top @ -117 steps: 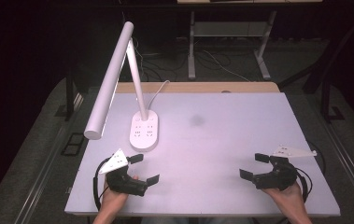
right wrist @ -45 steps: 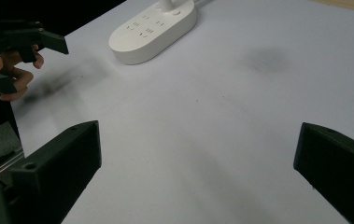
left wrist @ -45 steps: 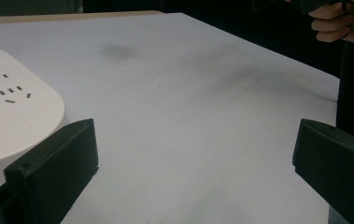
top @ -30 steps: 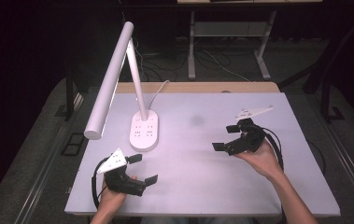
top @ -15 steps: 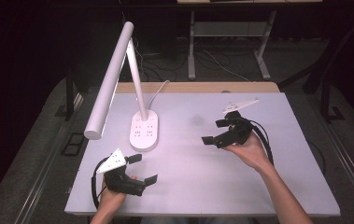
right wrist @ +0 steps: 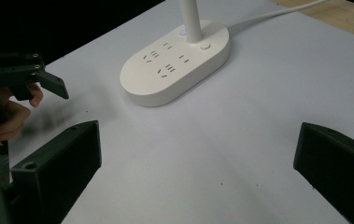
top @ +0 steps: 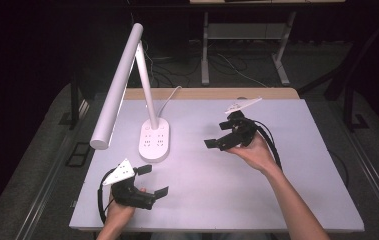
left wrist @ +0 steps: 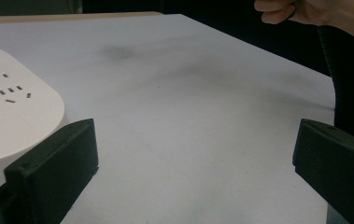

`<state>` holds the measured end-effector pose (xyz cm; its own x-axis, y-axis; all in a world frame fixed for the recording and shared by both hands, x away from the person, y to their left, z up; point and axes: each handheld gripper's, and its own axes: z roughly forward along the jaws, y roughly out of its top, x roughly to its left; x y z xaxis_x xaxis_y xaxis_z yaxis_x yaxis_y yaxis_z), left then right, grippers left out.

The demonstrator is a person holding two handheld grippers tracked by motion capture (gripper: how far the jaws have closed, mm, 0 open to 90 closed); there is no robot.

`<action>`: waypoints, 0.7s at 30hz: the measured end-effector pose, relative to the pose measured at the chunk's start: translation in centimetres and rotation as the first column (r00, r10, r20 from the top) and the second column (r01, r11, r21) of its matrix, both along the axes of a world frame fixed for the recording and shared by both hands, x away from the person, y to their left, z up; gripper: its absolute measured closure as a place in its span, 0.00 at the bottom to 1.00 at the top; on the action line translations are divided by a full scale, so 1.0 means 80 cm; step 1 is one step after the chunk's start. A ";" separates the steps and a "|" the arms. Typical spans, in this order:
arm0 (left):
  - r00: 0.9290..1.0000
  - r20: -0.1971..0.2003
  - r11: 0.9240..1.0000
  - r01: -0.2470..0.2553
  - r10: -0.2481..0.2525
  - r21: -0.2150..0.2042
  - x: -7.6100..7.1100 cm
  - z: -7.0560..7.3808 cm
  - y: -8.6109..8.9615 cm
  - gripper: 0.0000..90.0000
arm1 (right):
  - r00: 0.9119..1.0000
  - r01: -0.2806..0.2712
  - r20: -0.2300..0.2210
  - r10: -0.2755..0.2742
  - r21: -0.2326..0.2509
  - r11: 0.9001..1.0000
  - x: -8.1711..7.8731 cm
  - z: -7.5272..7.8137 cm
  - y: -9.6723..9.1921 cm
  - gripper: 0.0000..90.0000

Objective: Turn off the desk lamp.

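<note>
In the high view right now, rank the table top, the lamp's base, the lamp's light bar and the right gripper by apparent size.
1. table top
2. light bar
3. and 4. lamp's base and right gripper, jaws open: they look alike, so unranked.

My left gripper point(top: 153, 181) sits at the near left of the pale rectangular table point(top: 217, 200), jaws apart, near the white oval-based desk lamp point(top: 154, 140). My right gripper point(top: 218, 134), jaws apart, is held above mid-table right of the lamp base.
</note>
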<state>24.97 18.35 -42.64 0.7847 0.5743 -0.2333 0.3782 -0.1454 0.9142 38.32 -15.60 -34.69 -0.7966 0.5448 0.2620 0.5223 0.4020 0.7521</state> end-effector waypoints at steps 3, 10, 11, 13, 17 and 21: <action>1.000 -0.001 1.000 0.002 -0.002 0.002 0.000 0.000 0.000 0.00 | 1.000 -0.012 0.013 0.012 -0.008 1.000 0.008 0.005 0.010 0.01; 1.000 0.000 1.000 0.001 -0.001 -0.001 -0.001 0.001 0.001 0.00 | 1.000 -0.014 0.008 0.014 -0.015 1.000 0.021 0.012 0.029 0.01; 1.000 0.001 1.000 0.002 -0.002 -0.002 -0.001 0.001 0.001 0.00 | 1.000 -0.020 0.012 0.020 -0.018 1.000 0.024 0.013 0.031 0.01; 1.000 0.000 1.000 0.004 -0.004 -0.004 0.000 0.000 0.001 0.00 | 1.000 -0.024 0.017 0.025 -0.021 0.999 0.026 0.013 0.034 0.01; 1.000 0.000 1.000 0.002 -0.002 -0.004 -0.001 0.001 0.001 0.00 | 0.999 -0.031 0.013 0.032 -0.025 0.999 0.036 0.015 0.047 0.01; 1.000 0.006 1.000 0.000 0.000 -0.004 0.000 0.001 0.002 0.00 | 0.999 -0.047 0.007 0.047 -0.027 0.999 0.048 0.015 0.063 0.01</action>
<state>24.97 18.54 -42.52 0.7864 0.5732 -0.2305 0.3723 -0.1419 0.9172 42.17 -10.58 -33.48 -0.8233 0.5137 0.2412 0.4966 0.4462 0.7445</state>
